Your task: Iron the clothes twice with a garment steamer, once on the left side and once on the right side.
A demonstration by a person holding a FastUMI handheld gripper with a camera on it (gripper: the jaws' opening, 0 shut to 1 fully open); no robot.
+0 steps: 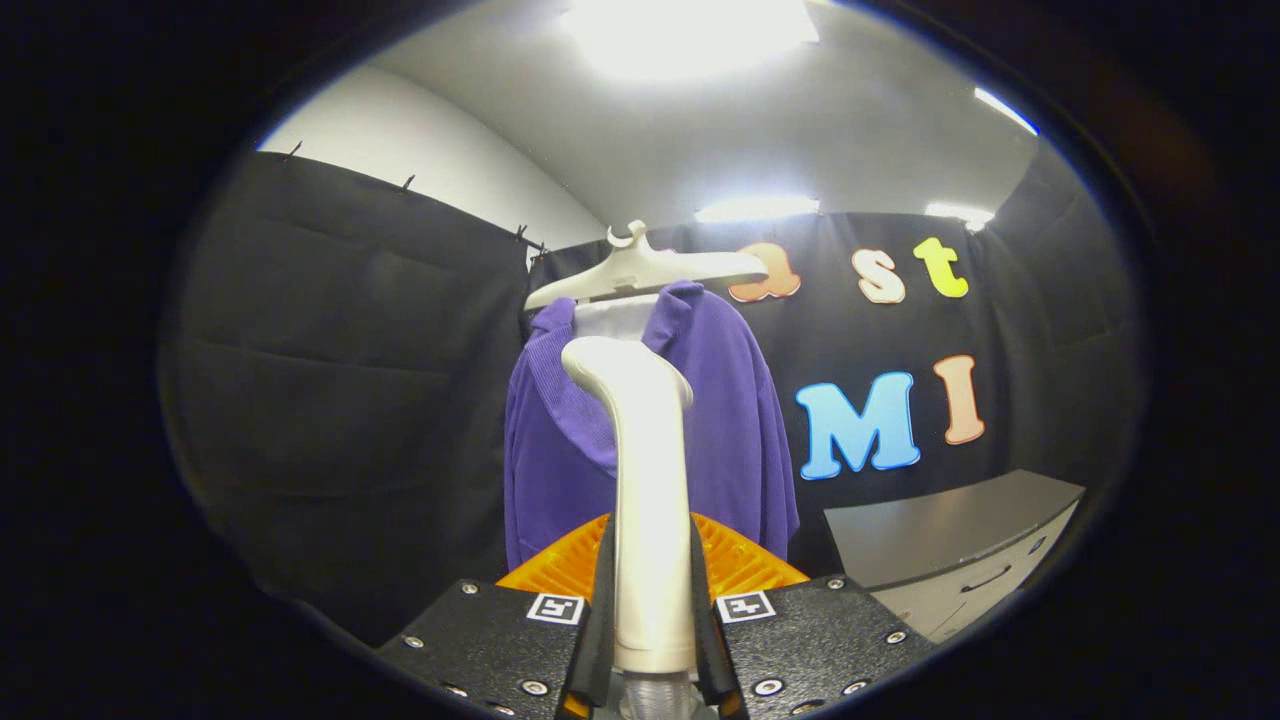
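A purple garment (735, 430) hangs on a white hanger (645, 270) in front of the black booth wall. A white garment steamer (645, 470) stands upright between my fingers, its handle clamped on both sides and its head reaching up in front of the garment's collar and chest. My gripper (652, 600) is shut on the steamer's handle. The steamer hides the middle strip of the garment. Whether the steamer head touches the cloth I cannot tell.
A grey cabinet (950, 550) with a drawer handle stands low to the right of the garment. Black cloth walls close in behind and to the left. Bright ceiling lights shine above.
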